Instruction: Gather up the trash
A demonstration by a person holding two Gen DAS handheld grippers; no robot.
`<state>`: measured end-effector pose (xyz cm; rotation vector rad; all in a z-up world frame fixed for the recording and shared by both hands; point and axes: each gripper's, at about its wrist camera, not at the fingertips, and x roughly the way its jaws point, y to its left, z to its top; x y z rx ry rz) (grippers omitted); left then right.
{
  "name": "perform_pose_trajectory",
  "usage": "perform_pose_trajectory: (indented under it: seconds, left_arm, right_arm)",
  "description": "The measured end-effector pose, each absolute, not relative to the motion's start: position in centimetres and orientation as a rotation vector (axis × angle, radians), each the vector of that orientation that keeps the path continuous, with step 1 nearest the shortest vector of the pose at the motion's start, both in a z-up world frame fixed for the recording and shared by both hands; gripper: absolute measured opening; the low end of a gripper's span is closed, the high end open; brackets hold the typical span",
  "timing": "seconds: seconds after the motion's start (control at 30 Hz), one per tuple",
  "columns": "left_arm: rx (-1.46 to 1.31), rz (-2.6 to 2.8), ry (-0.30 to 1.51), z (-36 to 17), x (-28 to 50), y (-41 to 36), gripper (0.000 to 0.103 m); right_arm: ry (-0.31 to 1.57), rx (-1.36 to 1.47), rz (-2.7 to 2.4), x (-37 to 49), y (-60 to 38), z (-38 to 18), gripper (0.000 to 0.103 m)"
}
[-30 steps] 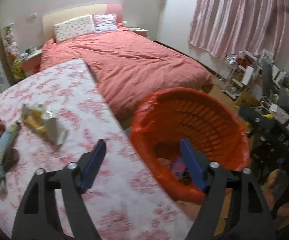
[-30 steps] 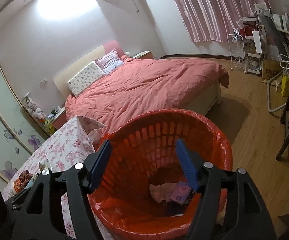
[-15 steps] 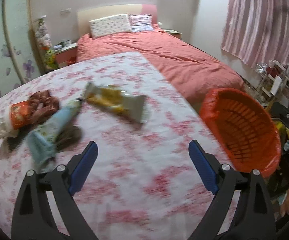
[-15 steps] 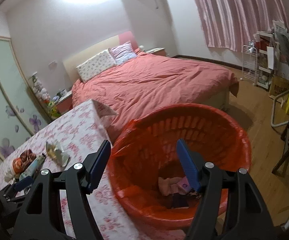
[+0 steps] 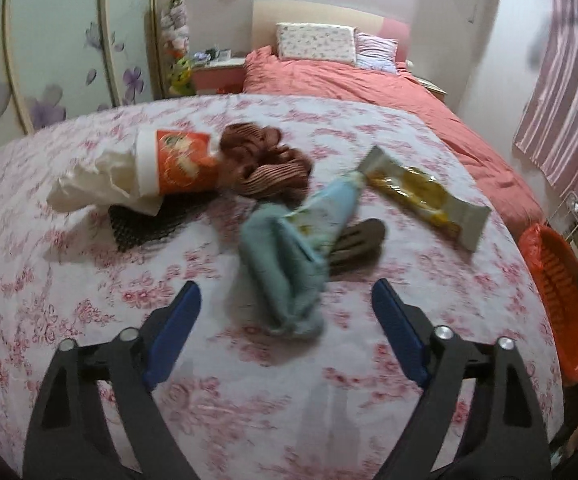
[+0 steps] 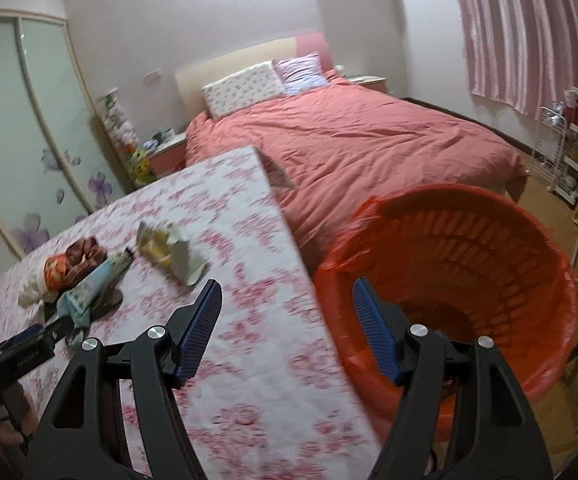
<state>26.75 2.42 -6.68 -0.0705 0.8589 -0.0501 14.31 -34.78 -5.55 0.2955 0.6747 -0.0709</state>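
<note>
Several pieces of trash lie on the desk [image 5: 89, 312], none lifted. A pale blue tube [image 5: 309, 220] sits nearest, its crumpled end pointing at the left hand-held gripper [image 5: 285, 316], which hovers just short of it with its jaws spread wide and nothing between them. Under the tube lies a dark flat scrap I can't identify. Beyond it are a yellow snack wrapper [image 5: 425, 196], an orange paper cup [image 5: 177, 166] on its side with white paper bunched at its mouth, a brown ruffled thing [image 5: 265, 160] and a black mesh piece [image 5: 149, 224].

So I judge most of the job remains; whether the orange bin [image 6: 489, 264] holds anything I can't tell, its bottom being hidden.

The right hand-held gripper [image 6: 287, 332] hangs open and empty over the desk's edge, beside the bin.

The bin stands close against the desk's right side, so a carry is short. The bed [image 6: 369, 140] crowds behind both; the desk's near surface looks free for approach.
</note>
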Motion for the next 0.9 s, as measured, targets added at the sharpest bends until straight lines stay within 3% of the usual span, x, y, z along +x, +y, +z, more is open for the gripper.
perform_pose_trajectory:
  seconds: [0.2, 0.27, 0.4, 0.53, 0.9]
  left_arm:
    - [-0.095, -0.074, 0.897, -7.7, 28.3, 2.9, 0.06]
    - [-0.096, -0.078, 0.904, -8.0, 28.9, 2.7, 0.047]
    - [-0.107, -0.086, 0.901, -8.3, 29.4, 3.2, 0.036]
    - [-0.107, -0.082, 0.896, -8.3, 28.7, 4.8, 0.013]
    - [-0.12, 0.041, 0.859, -7.3, 26.7, 11.9, 0.012]
  right_arm:
    - [0.702, 0.253, -0.034, 15.2, -32.4, -5.8, 0.068]
    - [0.709, 0.245, -0.028, 15.4, -31.9, -5.9, 0.068]
    - [0.722, 0.23, -0.016, 15.4, -31.1, -5.9, 0.068]
    - [0.729, 0.221, -0.003, 15.7, -30.1, -6.1, 0.068]
    - [0.747, 0.183, 0.049, 16.3, -26.7, -6.5, 0.068]
